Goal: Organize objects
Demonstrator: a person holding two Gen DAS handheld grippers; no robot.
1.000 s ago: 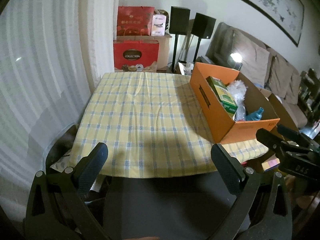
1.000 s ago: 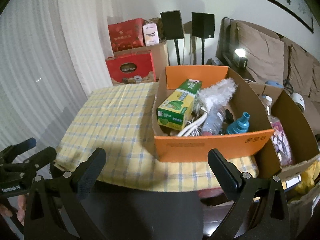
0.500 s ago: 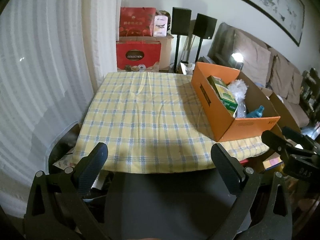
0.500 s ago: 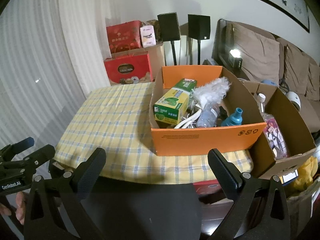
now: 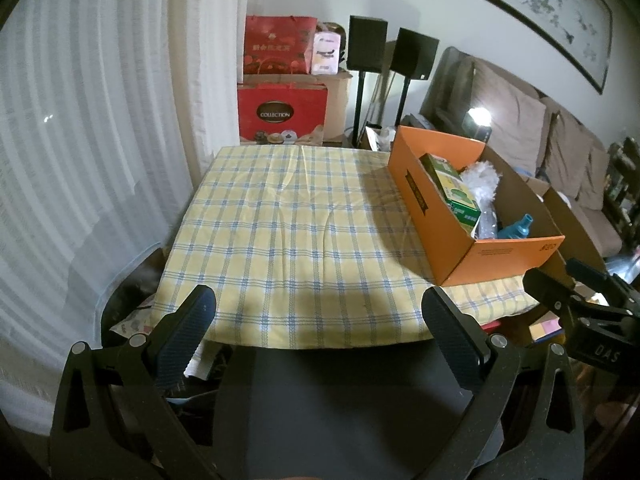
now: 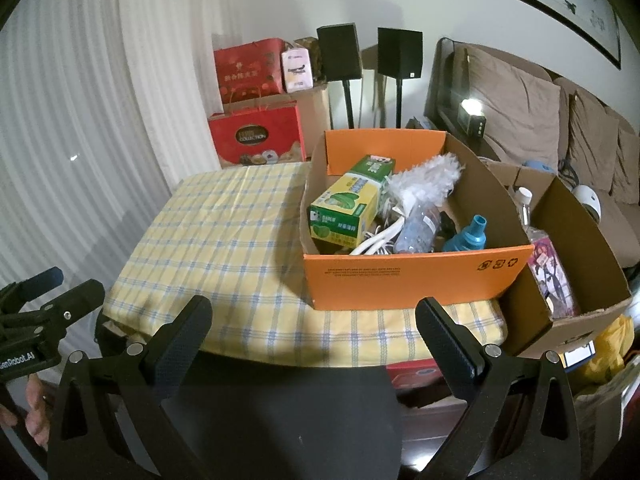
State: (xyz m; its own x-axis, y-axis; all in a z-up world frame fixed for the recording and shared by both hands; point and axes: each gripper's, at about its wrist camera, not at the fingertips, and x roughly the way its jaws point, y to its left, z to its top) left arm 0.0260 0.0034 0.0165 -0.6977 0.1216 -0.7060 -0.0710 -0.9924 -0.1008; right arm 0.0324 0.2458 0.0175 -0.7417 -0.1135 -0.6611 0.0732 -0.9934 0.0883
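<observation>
Black left gripper (image 5: 319,322) and right gripper (image 6: 313,322) hang spread wide and empty before the yellow checked tablecloth (image 6: 224,240). Beyond, an orange cardboard box (image 6: 416,276) holds a green-yellow carton (image 6: 344,212): probably light and stiff, best gripped across its narrow sides, long axis running away.

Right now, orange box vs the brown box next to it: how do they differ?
The orange box sits on the checked tablecloth; the brown box stands off its right edge, beside the table. The orange box holds a green carton, a white duster and a teal bottle; the brown box shows a clear bottle and a printed pack. Both are open-topped cardboard.
</observation>
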